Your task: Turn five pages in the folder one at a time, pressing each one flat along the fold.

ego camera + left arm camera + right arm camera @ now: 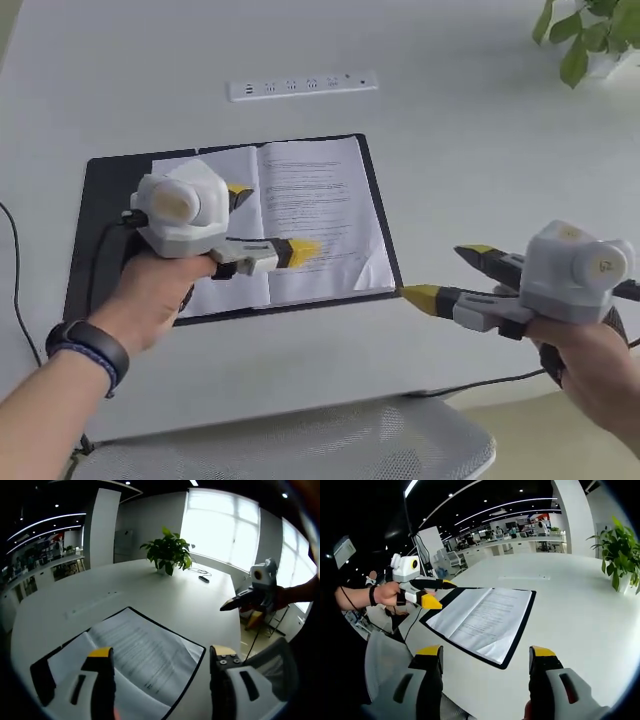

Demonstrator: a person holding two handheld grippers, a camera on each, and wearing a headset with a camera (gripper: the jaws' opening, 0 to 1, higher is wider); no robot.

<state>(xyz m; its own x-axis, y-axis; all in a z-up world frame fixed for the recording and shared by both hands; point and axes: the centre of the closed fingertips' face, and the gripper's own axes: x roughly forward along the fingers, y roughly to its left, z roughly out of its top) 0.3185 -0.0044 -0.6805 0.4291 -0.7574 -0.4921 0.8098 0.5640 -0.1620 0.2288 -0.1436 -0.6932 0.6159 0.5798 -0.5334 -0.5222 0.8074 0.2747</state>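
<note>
Folder (95, 200) is laid open on a white surface (450, 130), black cover down, w/ printed pages (320, 200) spread flat on both sides of the fold. Behind it a white power strip (303, 86) is set on the surface, well apart. A potted plant (590, 35) is placed at the far right corner. A grey mesh chair (300, 445) is seen at the near edge. Around it an open-plan office is made out in both gripper views: big bright windows, white columns, ceiling light strips, desks further back.

Left claw (272, 222) is held wide open over the folder's near-left part w/ nothing gripped. Whether a jaw is touching the paper can't be told from the head view; in the right gripper view it (440, 594) appears lifted off the page. Right claw (448, 272) is also spread wide and gripping nothing. It is held over bare surface just off the folder's near-right corner.

Print on the pages is too small to be read. The folder's near-left area is covered by the left claw and hand, and the plant is cut off by the frame edge. A dark wristband (85, 345) is worn on the left wrist.
</note>
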